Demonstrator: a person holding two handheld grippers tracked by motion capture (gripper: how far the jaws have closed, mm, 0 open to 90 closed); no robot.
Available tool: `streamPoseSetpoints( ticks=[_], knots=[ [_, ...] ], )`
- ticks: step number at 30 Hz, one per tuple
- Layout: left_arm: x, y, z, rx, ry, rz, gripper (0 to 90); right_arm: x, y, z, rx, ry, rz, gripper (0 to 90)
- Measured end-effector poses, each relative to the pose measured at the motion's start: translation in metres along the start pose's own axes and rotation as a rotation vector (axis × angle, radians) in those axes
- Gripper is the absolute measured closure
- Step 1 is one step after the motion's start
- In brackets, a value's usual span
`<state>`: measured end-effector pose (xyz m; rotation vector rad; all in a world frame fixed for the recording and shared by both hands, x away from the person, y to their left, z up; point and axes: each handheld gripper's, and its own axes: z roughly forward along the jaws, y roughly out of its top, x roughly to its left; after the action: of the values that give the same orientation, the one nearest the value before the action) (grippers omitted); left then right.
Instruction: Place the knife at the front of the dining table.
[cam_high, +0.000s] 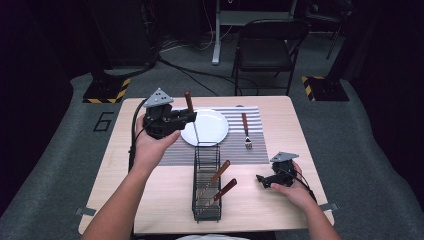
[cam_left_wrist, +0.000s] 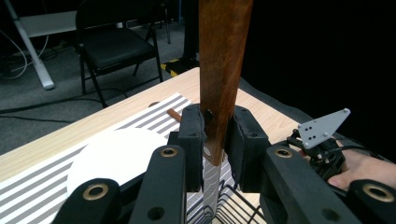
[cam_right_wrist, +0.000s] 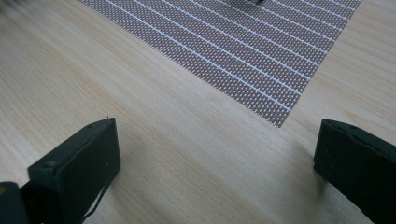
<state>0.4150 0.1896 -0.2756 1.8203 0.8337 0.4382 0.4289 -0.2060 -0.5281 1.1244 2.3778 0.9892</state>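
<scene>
Left tongs (cam_high: 192, 117), at centre left of the high view, clench a wooden-handled knife (cam_left_wrist: 219, 70) held upright above the wire basket (cam_high: 206, 190), beside the white plate (cam_high: 207, 127). Right tongs (cam_high: 261, 180), at lower right, rest released on the table (cam_high: 280, 210).

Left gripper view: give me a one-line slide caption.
Left gripper shut on a wooden-handled knife, held upright above the wire basket, white plate on the striped mat behind.

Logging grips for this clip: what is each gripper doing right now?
Left gripper: shut on the wooden-handled knife, held upright above the wire basket.
Right gripper: open, holding nothing, low over the table.
</scene>
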Motion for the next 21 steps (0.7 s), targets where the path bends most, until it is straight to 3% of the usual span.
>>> streamPoseSetpoints(
  ticks=[10, 21],
  knots=[
    [0.014, -0.002, -0.005, 0.003, 0.024, -0.026, 76.4, 0.0, 0.0, 0.0, 0.0, 0.0, 0.0, 0.0],
    [0.035, -0.021, 0.002, 0.044, 0.115, -0.035, 76.4, 0.0, 0.0, 0.0, 0.0, 0.0, 0.0, 0.0]
  ],
)
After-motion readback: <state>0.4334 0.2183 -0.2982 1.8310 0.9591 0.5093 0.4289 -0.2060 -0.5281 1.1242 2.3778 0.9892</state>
